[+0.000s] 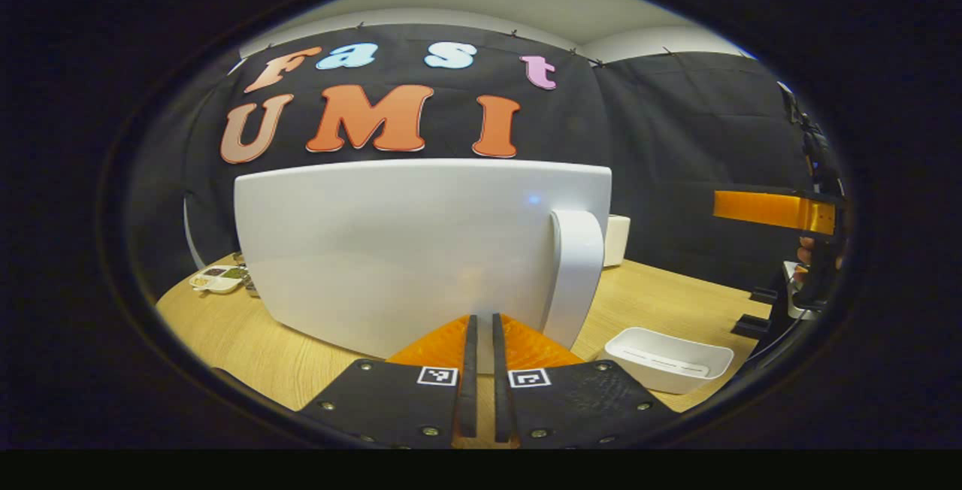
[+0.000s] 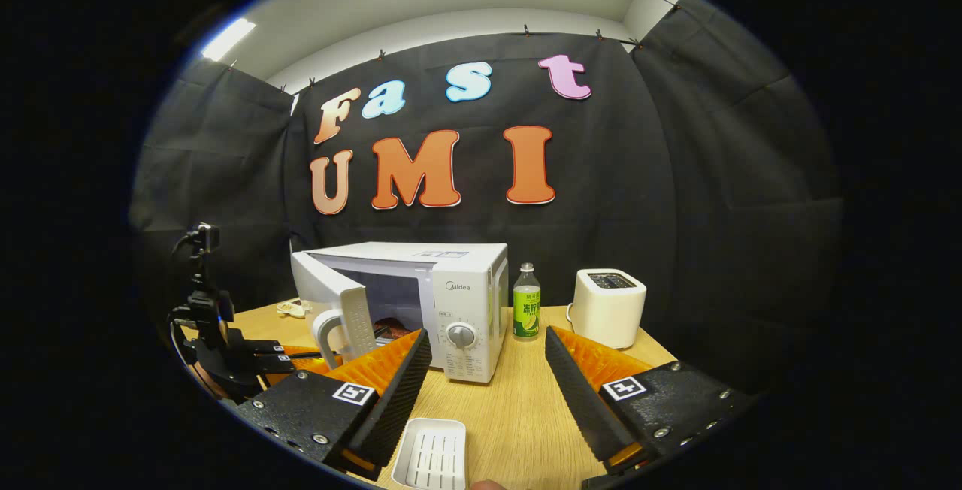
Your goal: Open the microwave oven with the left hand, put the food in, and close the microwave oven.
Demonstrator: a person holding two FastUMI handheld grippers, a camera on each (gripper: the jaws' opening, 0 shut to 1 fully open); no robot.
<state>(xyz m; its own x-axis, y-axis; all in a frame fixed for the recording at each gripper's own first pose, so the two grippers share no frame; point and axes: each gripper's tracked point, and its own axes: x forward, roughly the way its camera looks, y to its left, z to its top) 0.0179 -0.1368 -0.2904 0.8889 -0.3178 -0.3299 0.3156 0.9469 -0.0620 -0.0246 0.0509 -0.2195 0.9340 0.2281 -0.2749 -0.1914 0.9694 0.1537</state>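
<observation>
The white microwave [image 2: 458, 302] stands at mid-table with its door [image 2: 334, 310] swung partly open toward the left. Something dark reddish, the food [image 2: 391, 327], lies inside. In the left gripper view the door's white outer face [image 1: 406, 249] is close ahead, with its handle [image 1: 579, 272] at the right. My left gripper [image 1: 481, 321] is shut, its fingertips right at the door's lower edge with nothing between them. It also appears as the left gripper [image 2: 319, 355] low beside the door. My right gripper [image 2: 487, 334] hangs open in front of the microwave, holding nothing.
An empty white tray [image 2: 432, 452] lies on the wooden table [image 2: 518, 415] just below my right gripper, seen too as the tray [image 1: 669, 358]. A green-labelled bottle [image 2: 527, 311] and a white toaster [image 2: 607, 308] stand right of the microwave. A small snack dish [image 1: 218, 277] sits far left.
</observation>
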